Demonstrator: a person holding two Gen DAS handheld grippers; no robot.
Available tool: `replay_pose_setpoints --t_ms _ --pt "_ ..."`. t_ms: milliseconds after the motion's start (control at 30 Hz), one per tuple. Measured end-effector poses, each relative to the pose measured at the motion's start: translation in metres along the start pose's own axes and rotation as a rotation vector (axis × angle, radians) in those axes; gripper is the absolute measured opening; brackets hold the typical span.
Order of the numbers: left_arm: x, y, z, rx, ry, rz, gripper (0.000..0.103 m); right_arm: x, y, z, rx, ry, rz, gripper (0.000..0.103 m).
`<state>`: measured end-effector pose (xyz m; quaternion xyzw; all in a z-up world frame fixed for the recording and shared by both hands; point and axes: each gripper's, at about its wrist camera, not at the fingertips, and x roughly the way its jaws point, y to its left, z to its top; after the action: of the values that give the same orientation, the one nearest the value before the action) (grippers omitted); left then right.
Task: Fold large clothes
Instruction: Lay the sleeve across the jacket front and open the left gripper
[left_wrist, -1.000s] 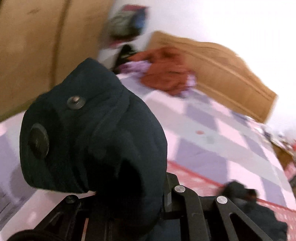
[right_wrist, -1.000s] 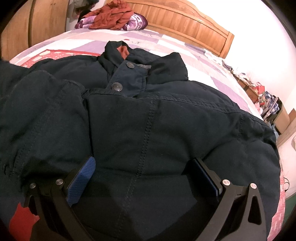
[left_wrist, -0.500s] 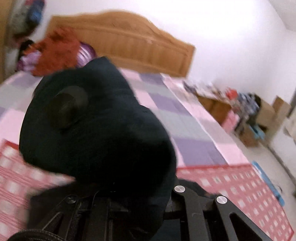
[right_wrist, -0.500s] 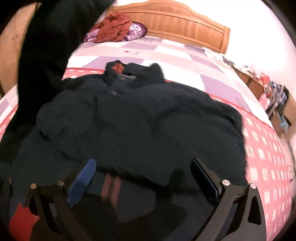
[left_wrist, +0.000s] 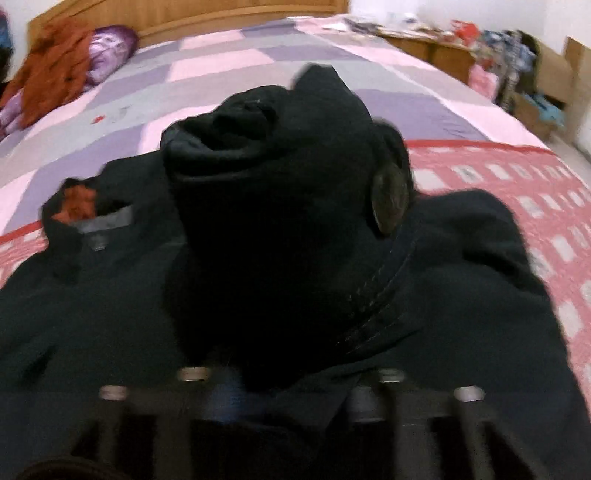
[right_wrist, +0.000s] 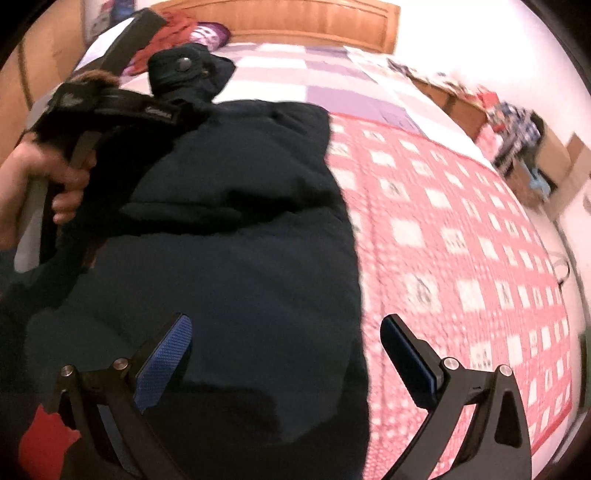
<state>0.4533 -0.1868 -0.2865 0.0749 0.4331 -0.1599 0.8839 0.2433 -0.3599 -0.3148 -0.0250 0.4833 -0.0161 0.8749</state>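
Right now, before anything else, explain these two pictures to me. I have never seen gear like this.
There is no machine here. A person holds a two-finger gripper in each hand, and each gripper carries a wide-angle camera looking along its fingers. One picture comes from the left gripper, the other from the right gripper. A dark jacket lies on a bed with a pink checked cover. An orange garment is bunched near the headboard. The right gripper hangs open over the jacket, holding nothing. Its view also shows the person's hand on the other tool's handle. The left gripper's jaws have just been opening, with the jacket's buttoned cuff between them; that picture is blurred.
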Motion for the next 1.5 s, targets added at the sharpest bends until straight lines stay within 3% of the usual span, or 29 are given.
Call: replay_pose_setpoints --t_ms 167,233,300,367,533,600,733,867,933,1033,1100,1167,1300,1367,1433,1500 --pt "-0.059 -0.007 0.002 -0.049 -0.104 -0.219 0.058 0.000 -0.015 0.002 0.067 -0.003 -0.038 0.103" --pt "-0.081 0.004 0.001 -0.095 -0.156 -0.223 0.059 -0.001 -0.015 0.008 0.079 -0.010 -0.051 0.103" --pt "-0.105 0.032 -0.005 -0.143 -0.195 -0.154 0.064 -0.003 -0.013 0.017 0.081 -0.026 -0.055 0.103" --pt "-0.122 0.077 -0.021 -0.178 -0.212 0.002 0.068 -0.003 -0.006 0.027 0.071 -0.042 -0.055 0.103" --pt "-0.119 0.191 -0.052 -0.266 -0.108 0.286 0.069 0.000 0.032 0.064 0.024 -0.090 -0.010 0.103" --pt "-0.109 0.224 -0.059 -0.300 -0.076 0.319 0.069 0.003 0.063 0.088 -0.011 -0.125 0.022 0.103" --pt "-0.075 0.255 -0.077 -0.368 0.015 0.270 0.069 0.018 0.143 0.143 -0.134 -0.199 0.073 0.103" --pt "-0.059 0.265 -0.091 -0.359 -0.004 0.262 0.079 0.061 0.207 0.187 -0.267 -0.182 0.035 0.103" --pt "-0.051 0.275 -0.094 -0.385 0.004 0.233 0.087 0.098 0.193 0.194 -0.254 -0.103 -0.054 0.103" --pt "-0.040 0.307 -0.106 -0.464 0.041 0.223 0.097 0.117 0.140 0.185 -0.127 -0.085 -0.041 0.102" --pt "-0.036 0.320 -0.115 -0.511 0.064 0.177 0.099 0.115 0.122 0.177 -0.121 -0.100 -0.092 0.102" --pt "-0.035 0.325 -0.120 -0.515 0.076 0.160 0.099 0.117 0.115 0.174 -0.104 -0.076 -0.069 0.102" --pt "-0.057 0.319 -0.111 -0.475 0.074 0.176 0.086 0.109 0.123 0.179 -0.097 -0.068 -0.149 0.102" --pt "-0.082 0.306 -0.096 -0.394 -0.013 0.152 0.086 0.093 0.137 0.181 -0.117 -0.110 -0.192 0.102" --pt "-0.089 0.296 -0.083 -0.349 -0.055 0.133 0.086 0.075 0.159 0.181 -0.158 -0.194 -0.157 0.102" --pt "-0.077 0.287 -0.068 -0.320 -0.044 0.118 0.086 0.065 0.193 0.187 -0.226 -0.243 -0.101 0.102"
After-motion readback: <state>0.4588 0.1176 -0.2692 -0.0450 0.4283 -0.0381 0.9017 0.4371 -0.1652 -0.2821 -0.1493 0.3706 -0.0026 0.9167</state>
